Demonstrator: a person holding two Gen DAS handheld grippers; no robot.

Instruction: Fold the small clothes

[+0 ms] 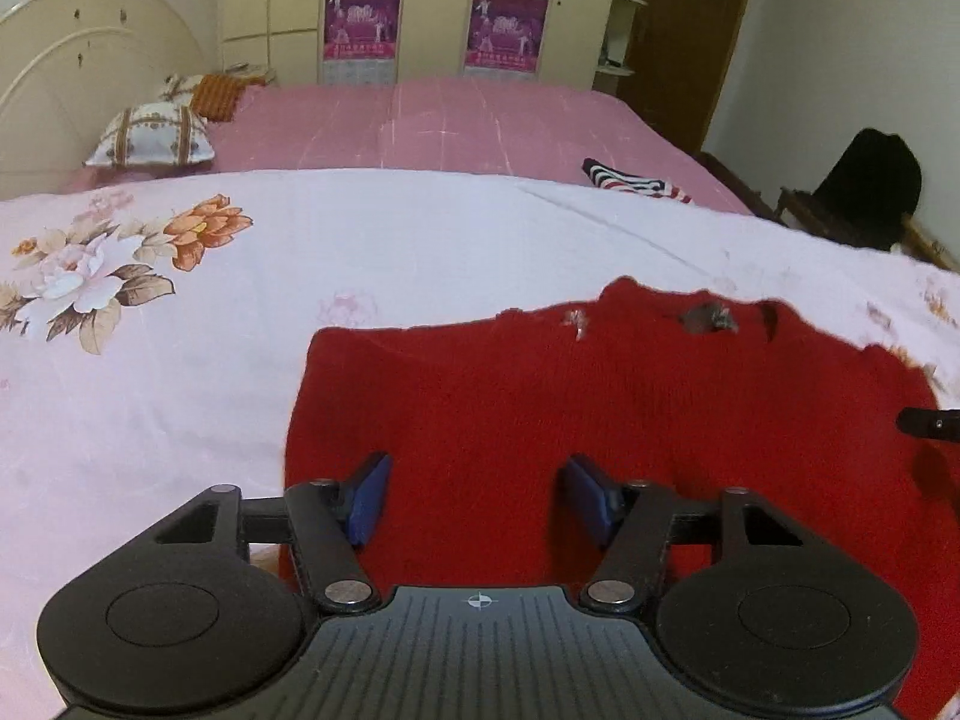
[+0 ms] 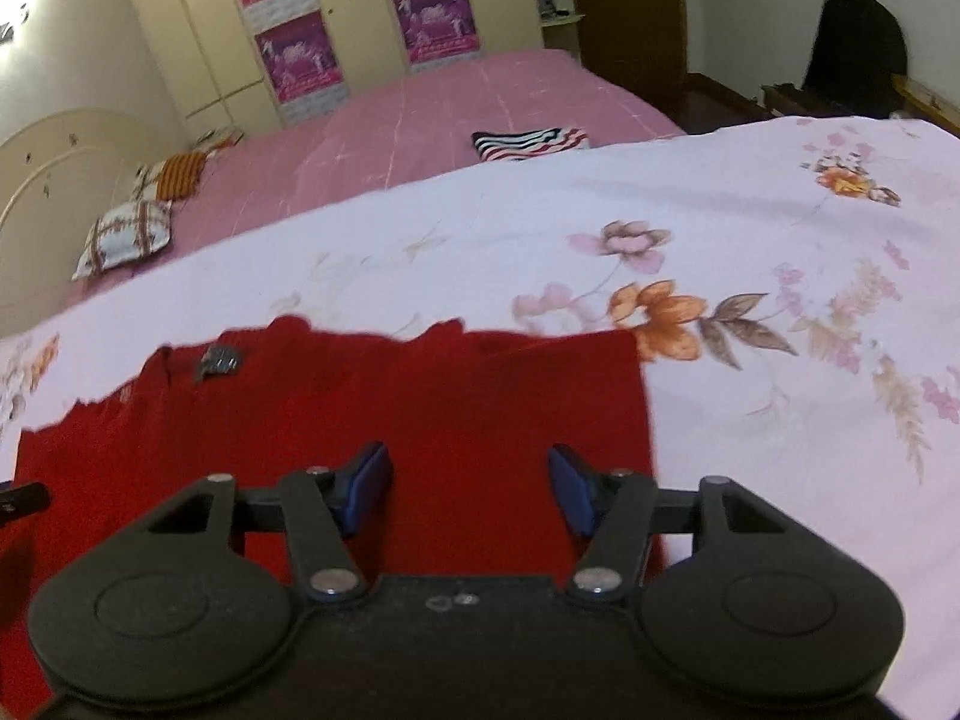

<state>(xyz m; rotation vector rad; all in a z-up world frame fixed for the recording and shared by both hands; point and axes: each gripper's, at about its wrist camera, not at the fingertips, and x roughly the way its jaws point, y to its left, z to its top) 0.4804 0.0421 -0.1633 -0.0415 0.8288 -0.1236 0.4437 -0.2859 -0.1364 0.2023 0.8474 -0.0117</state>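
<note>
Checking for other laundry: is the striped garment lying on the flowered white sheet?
No, the striped folded garment lies on the pink bedcover, beyond the flowered white sheet.

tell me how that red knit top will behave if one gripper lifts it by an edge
Probably floppy: the red knit top lies limp and flat on the floral sheet, so it would likely drape and sag. Its fuzzy knit looks grippy rather than slippery. A push would likely bunch it, since its far edge already looks uneven.
</note>
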